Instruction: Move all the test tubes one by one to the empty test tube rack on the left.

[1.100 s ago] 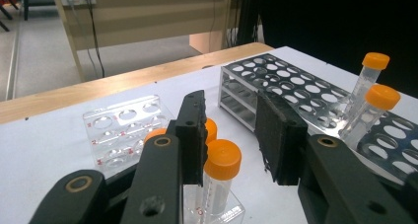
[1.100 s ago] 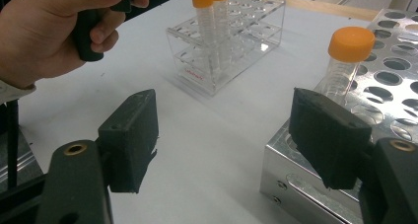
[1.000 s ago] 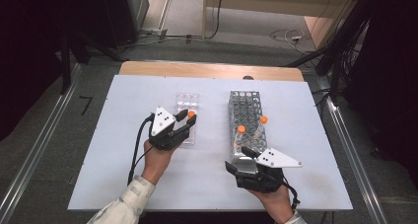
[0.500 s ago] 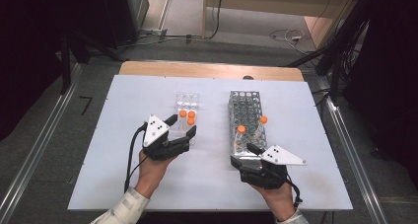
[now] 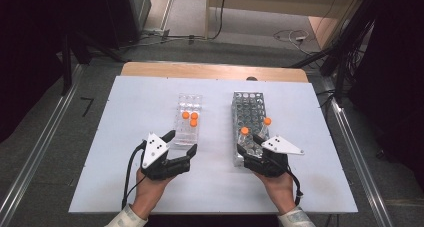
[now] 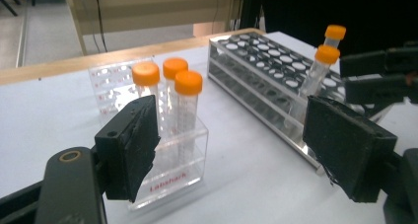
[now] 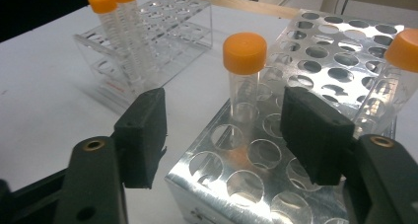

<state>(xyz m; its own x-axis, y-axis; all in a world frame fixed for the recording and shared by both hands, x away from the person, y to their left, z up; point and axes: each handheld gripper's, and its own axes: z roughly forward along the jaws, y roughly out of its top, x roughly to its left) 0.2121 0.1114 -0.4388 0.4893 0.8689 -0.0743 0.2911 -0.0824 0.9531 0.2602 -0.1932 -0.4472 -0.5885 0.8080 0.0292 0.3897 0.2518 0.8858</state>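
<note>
Right claw [image 7: 224,135] is spread wide, lined up on the orange-capped clear plastic tube [image 7: 244,76] in the perforated metal rack [image 7: 315,61]. Left claw [image 5: 181,143] gapes empty too. I'd pinch just under the cap and lift straight up.

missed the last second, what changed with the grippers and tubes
The left gripper drew back from the clear rack toward the person, open and empty; it now sits just short of the rack's near end. The right gripper stayed open at the metal rack's near end. Three tubes in the clear rack and two in the metal one are unmoved.
</note>
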